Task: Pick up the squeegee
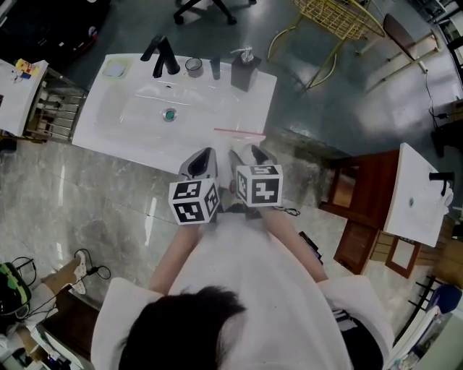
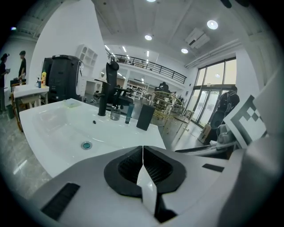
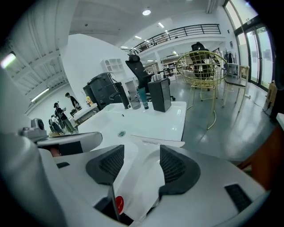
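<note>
The squeegee (image 1: 239,132) is a thin flat strip with a reddish edge. It lies on the front right part of the white sink counter (image 1: 101,130). In the right gripper view the squeegee (image 3: 159,142) sits just beyond the jaws, near the counter's front edge. My right gripper (image 1: 249,155) (image 3: 141,153) hangs just short of it, open, with nothing between its pads. My left gripper (image 1: 202,160) (image 2: 143,148) is beside it at the counter's front edge, shut and holding nothing.
At the back of the counter stand a black faucet (image 1: 163,58), a small cup (image 1: 193,66) and a dark soap dispenser (image 1: 244,70). The drain (image 1: 169,114) is mid-basin. A gold wire chair (image 1: 336,18) stands behind, a wooden cabinet (image 1: 362,209) to the right.
</note>
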